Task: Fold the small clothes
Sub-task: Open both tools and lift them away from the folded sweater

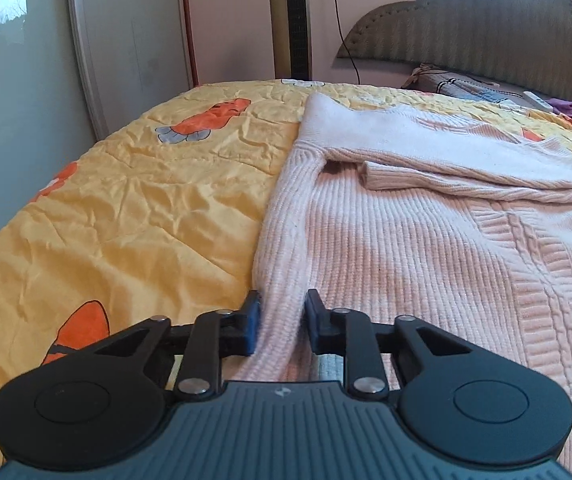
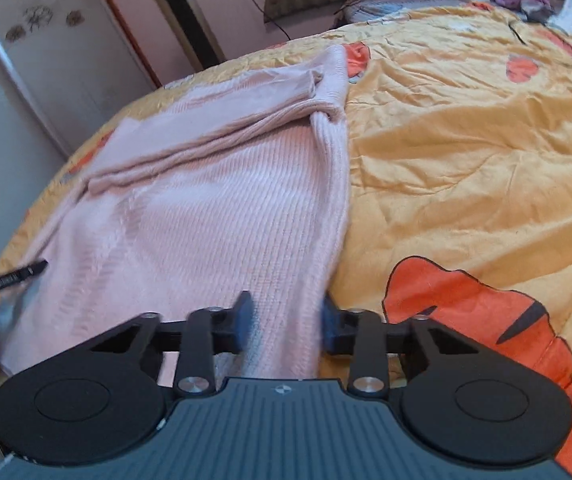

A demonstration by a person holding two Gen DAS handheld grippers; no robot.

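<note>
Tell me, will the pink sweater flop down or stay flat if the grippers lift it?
Probably flop: the pink sweater is soft ribbed knit, already creased where its sleeves fold across. It likely won't slip much, since the fuzzy knit bunches between the left gripper fingers.

Yellow quilt w/ orange fish; grey headboard.

Pink ribbed knit sweater flat on the bed, sleeves folded across.

Soft window daylight, gentle shadows, strong fisheye bending at edges; right wrist view slightly motion-blurred.
</note>
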